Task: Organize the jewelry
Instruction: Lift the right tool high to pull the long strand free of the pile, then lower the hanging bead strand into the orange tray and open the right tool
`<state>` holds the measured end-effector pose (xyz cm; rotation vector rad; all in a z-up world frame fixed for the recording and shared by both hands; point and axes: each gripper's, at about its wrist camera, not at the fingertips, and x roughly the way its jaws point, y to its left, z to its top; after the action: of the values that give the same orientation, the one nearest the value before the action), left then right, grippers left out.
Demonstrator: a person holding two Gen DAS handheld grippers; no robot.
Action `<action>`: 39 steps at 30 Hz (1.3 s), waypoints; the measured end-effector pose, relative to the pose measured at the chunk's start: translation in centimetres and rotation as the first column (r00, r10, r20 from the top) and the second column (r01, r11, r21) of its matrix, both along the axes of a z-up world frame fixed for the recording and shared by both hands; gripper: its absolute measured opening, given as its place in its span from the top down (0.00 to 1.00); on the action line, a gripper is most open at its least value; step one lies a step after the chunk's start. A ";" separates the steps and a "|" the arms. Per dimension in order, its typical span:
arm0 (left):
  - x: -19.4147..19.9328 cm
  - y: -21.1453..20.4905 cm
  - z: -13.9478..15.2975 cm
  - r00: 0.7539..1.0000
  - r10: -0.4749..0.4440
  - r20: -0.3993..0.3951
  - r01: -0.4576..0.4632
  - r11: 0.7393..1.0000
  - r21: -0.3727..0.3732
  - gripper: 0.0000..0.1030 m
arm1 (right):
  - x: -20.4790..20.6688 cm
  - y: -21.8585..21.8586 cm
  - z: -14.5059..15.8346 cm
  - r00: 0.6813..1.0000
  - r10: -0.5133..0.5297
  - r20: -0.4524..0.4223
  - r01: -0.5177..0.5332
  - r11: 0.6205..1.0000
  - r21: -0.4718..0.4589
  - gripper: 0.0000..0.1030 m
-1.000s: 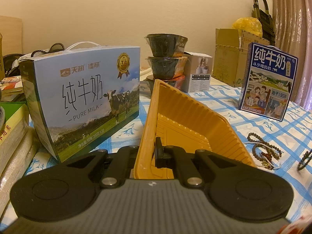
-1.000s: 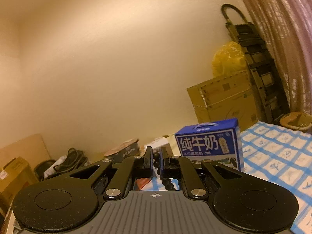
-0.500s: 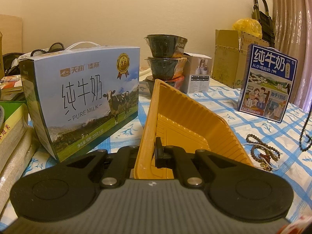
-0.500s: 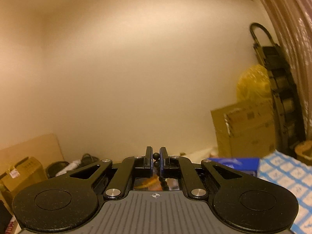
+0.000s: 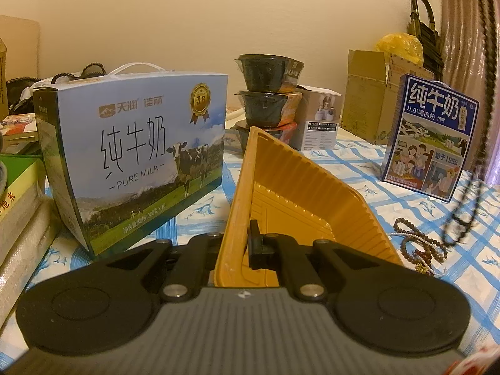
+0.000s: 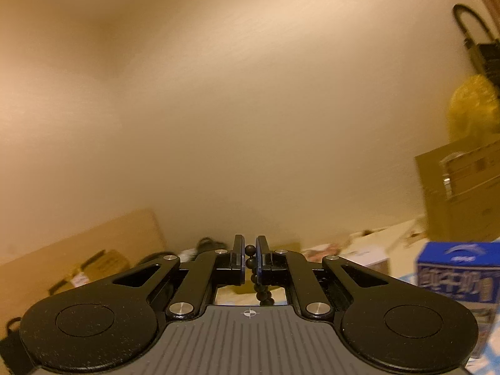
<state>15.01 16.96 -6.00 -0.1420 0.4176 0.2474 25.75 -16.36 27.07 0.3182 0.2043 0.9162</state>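
The ribbed orange plastic tray sits in the middle of the blue-and-white checked cloth surface, its near left wall between the jaws of the left gripper. The large pale-blue pure-milk carton stands just left of the tray, the stack of three dark lidded bowls behind it, and the small dark-blue milk carton well to its right. Just right of the tray lies a heap of brown bead strings, and a dark bead strand hangs between the jaws of the right gripper, above the surface.
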 end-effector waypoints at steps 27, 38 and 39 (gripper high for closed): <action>0.0 -0.3 0.4 1.000 -0.003 0.002 0.003 1.000 -0.014 0.94 | 5.3 14.7 -19.8 0.874 0.178 -0.452 -0.247 0.964 -0.098 0.94; 0.1 -0.4 0.5 1.000 -0.005 0.002 0.005 1.000 -0.013 0.94 | 5.7 15.1 -25.5 0.824 0.114 -0.555 -0.237 0.959 -0.156 0.94; 0.1 -0.3 0.5 1.000 -0.005 0.003 0.005 1.000 -0.013 0.94 | 5.6 15.0 -26.1 0.819 0.108 -0.564 -0.237 0.958 -0.161 0.94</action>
<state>15.12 16.65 -5.48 -0.1543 0.4168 0.2398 31.40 -1.31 0.97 0.3516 0.8818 0.9535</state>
